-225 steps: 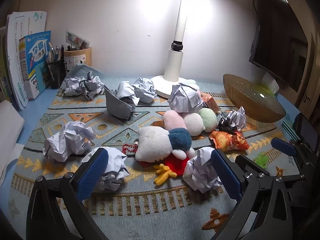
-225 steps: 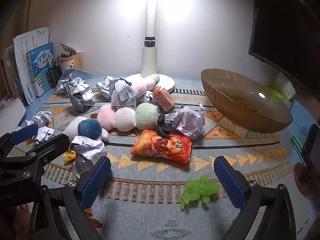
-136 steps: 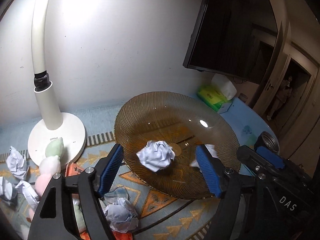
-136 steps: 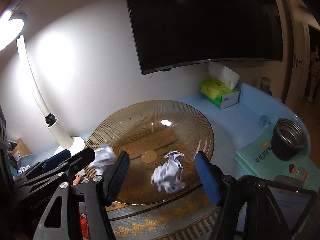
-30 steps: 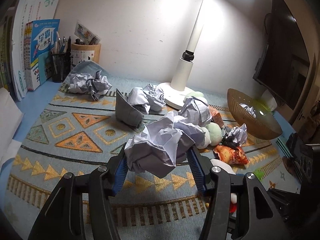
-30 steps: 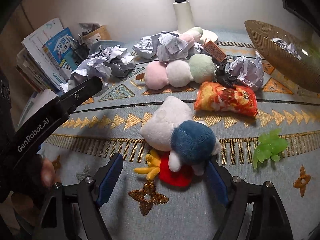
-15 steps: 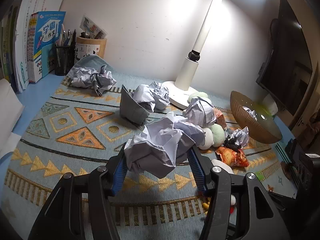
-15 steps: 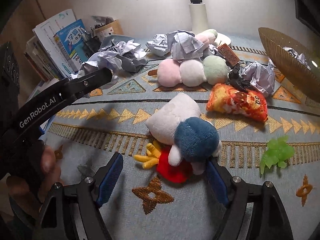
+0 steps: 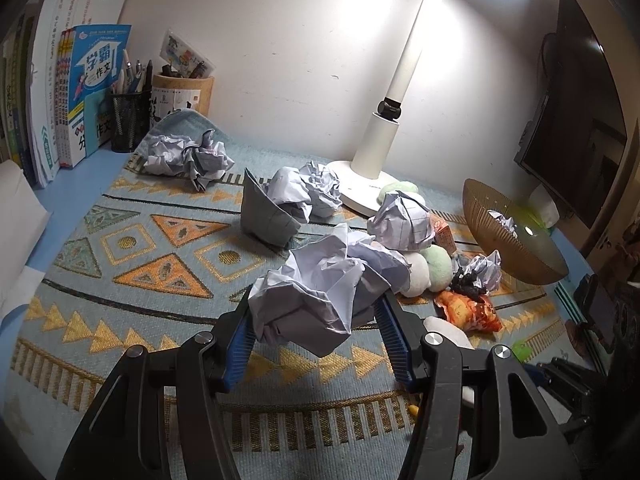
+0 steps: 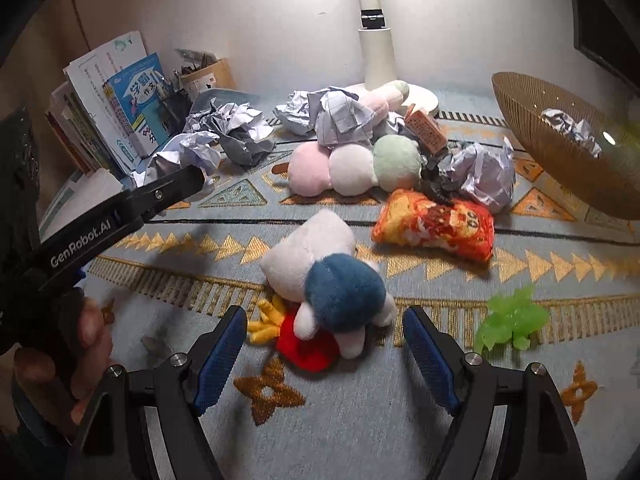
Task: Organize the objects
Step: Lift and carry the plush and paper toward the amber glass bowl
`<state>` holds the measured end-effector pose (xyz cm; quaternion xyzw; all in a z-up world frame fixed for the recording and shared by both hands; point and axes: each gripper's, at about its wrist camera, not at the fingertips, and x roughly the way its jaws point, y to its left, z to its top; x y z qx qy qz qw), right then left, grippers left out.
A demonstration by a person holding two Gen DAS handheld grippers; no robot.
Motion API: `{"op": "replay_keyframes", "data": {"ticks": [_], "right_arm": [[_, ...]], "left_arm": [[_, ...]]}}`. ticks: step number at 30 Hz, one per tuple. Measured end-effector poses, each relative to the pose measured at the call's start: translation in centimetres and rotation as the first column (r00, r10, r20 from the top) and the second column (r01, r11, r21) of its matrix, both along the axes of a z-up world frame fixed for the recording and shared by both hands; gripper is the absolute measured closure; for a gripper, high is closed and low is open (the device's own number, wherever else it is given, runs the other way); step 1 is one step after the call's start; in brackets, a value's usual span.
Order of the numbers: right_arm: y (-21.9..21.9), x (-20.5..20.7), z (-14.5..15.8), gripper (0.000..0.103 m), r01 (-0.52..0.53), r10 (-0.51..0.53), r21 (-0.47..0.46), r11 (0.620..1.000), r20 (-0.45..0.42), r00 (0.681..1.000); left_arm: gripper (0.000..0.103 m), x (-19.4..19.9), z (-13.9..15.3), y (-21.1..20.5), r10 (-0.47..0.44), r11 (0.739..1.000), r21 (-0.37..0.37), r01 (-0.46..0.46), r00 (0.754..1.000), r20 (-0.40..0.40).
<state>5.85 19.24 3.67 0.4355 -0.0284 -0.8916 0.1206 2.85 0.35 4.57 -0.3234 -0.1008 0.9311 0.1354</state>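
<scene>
Between left hand-held gripper [image 9: 318, 330] pads: paper ball [image 9: 326, 284]

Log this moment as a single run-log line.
left gripper: shut on crumpled paper ball, lifted off mat | right gripper: open, around plush toy | amber bowl: holds paper

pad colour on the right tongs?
Blue pads, on black arms; clearest in the right wrist view.

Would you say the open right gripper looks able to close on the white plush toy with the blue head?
Probably yes: the right gripper is open, and the white plush toy with the blue head lies just ahead with nothing between them.
</scene>
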Motion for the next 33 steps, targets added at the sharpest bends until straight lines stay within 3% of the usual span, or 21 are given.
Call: {"op": "replay_keyframes", "data": {"ticks": [3, 5, 7, 9, 14, 18, 21, 24, 27, 29, 31, 33], "right_arm": [[0.0, -1.6, 0.4, 0.024, 0.021, -0.018, 0.092, 0.996, -0.031, 0.999], [0.9, -2.5, 0.0, 0.024, -0.029, 0.028, 0.039, 0.999, 0.002, 1.0], [1.3, -2.9, -0.5, 0.036, -0.081, 0.083, -0.038, 0.996, 0.035, 0.996], [1.1, -2.8, -0.6, 0.054, -0.134, 0.139, -0.084, 0.987, 0.051, 0.989], [-0.1, -1.4, 0.0, 0.064, -0.154, 0.154, -0.037, 0.987, 0.016, 0.988], [1.8, -0.6, 3.7, 0.064, -0.116, 0.11, -0.089, 0.989, -0.071, 0.991], [5.7, -0.6, 8.0, 0.064, 0.0, -0.02, -0.123, 0.992, -0.165, 0.986], [11.3, -0.6, 12.2, 0.064, 0.181, -0.229, -0.197, 0.963, -0.257, 0.939], [16.8, -0.6, 14.6, 0.064, 0.369, -0.452, -0.296, 0.881, -0.298, 0.841], [19.0, -0.9, 15.1, 0.064, 0.464, -0.543, -0.293, 0.836, -0.319, 0.777], [20.7, -1.7, 14.9, 0.064, 0.521, -0.584, -0.264, 0.811, -0.32, 0.746], [21.9, -2.9, 14.4, 0.064, 0.55, -0.599, -0.236, 0.801, -0.307, 0.74]], "left_arm": [[0.049, 0.0, 0.0, 0.0, -0.005, 1.0, 0.006, 0.005, 1.0, 0.004], [0.049, 0.0, -0.1, 0.0, -0.008, 1.0, 0.009, 0.008, 1.0, 0.008], [0.049, 0.0, -0.1, 0.2, -0.012, 1.0, 0.006, 0.012, 1.0, 0.009], [0.049, -0.1, -0.2, 0.5, -0.018, 1.0, -0.006, 0.018, 1.0, 0.012], [0.049, 0.4, 0.4, 1.1, -0.018, 0.999, -0.03, 0.018, 1.0, -0.009], [0.049, 1.0, 3.6, 3.7, -0.059, 0.996, -0.068, 0.054, 0.996, -0.063], [0.049, 0.3, 7.5, 7.3, -0.138, 0.989, -0.075, 0.129, 0.983, -0.123], [0.049, -1.8, 10.7, 12.2, -0.2, 0.98, -0.053, 0.194, 0.965, -0.17], [0.049, -5.1, 11.3, 17.3, -0.252, 0.966, 0.023, 0.258, 0.958, -0.133], [0.049, -7.0, 10.6, 20.2, -0.283, 0.954, 0.074, 0.29, 0.955, -0.094], [0.049, -8.2, 9.6, 22.9, -0.307, 0.947, 0.08, 0.313, 0.949, -0.075], [0.049, -9.1, 8.5, 25.1, -0.326, 0.942, 0.061, 0.33, 0.943, -0.06]]}}
